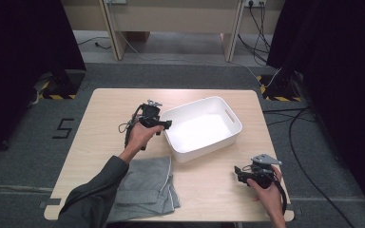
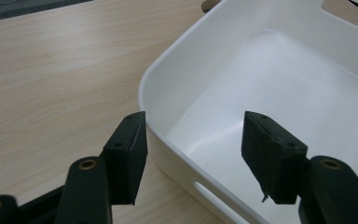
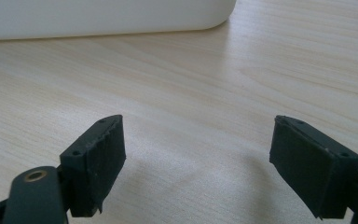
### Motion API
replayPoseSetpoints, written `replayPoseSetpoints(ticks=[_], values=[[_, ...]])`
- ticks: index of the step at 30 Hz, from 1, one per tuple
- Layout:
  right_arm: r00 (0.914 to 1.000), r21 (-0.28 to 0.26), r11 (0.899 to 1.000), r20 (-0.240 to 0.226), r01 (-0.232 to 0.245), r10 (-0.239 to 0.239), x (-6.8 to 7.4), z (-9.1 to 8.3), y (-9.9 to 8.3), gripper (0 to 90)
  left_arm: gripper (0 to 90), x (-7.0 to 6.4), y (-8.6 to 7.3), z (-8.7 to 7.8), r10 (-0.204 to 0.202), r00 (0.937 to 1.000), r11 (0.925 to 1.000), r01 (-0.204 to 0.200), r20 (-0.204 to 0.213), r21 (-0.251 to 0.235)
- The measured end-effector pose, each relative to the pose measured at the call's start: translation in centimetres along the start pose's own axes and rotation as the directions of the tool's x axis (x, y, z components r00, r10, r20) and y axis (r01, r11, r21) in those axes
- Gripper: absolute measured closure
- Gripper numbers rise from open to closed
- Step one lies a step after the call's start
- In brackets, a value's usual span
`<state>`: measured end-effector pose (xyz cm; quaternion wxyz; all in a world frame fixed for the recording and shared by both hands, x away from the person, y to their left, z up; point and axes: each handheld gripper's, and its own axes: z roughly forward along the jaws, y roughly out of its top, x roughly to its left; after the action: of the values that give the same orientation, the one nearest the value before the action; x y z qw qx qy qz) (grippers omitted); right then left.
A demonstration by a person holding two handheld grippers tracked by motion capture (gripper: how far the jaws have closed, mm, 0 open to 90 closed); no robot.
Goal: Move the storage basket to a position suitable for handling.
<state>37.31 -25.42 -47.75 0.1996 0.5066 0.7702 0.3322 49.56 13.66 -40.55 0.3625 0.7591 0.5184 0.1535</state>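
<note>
- Because you are straddling the near wall of the white bin (image 2: 279, 93) with the left gripper (image 2: 193, 144), its jaws are standing wide, one outside the rim and one over the bare inside, holding nothing.
- You are resting the right gripper (image 3: 198, 158) low over the table (image 3: 205, 84), jaws wide and unloaded, with the bin wall ahead of it.
- You are leaving the folded grey garment (image 1: 147, 183) behind the left gripper, presumably awaiting transfer.

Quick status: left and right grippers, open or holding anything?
Left gripper: open, straddling the white plastic bin rim, gripping nothing.
Right gripper: open, empty, over the light wooden table.
</note>
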Motion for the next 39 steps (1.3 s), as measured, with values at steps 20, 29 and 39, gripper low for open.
replayPoseSetpoints(ticks=[20, 29, 39], values=[[0.9998, -0.009, 1.0, -0.019, 0.009, -0.009, 0.4, 0.0, 0.1, 19.5, 61.3, 1.2, -0.7, 1.2, 0.102, 0.986, 0.9937, -0.107, -0.132, -0.033], [0.9991, -0.018, 0.999, -0.034, 0.027, -0.028, 1.1, 0.5, 0.7, 20.5, 68.6, 2.2, -0.1, 2.4, 0.093, 0.9839, 0.9929, -0.103, -0.153, -0.061], [0.9964, -0.015, 0.998, -0.053, 0.065, -0.065, 2.3, 1.0, 1.2, 20.0, 75.9, 3.5, 0.6, 3.4, 0.037, 0.9844, 0.9976, -0.046, -0.172, -0.052]])
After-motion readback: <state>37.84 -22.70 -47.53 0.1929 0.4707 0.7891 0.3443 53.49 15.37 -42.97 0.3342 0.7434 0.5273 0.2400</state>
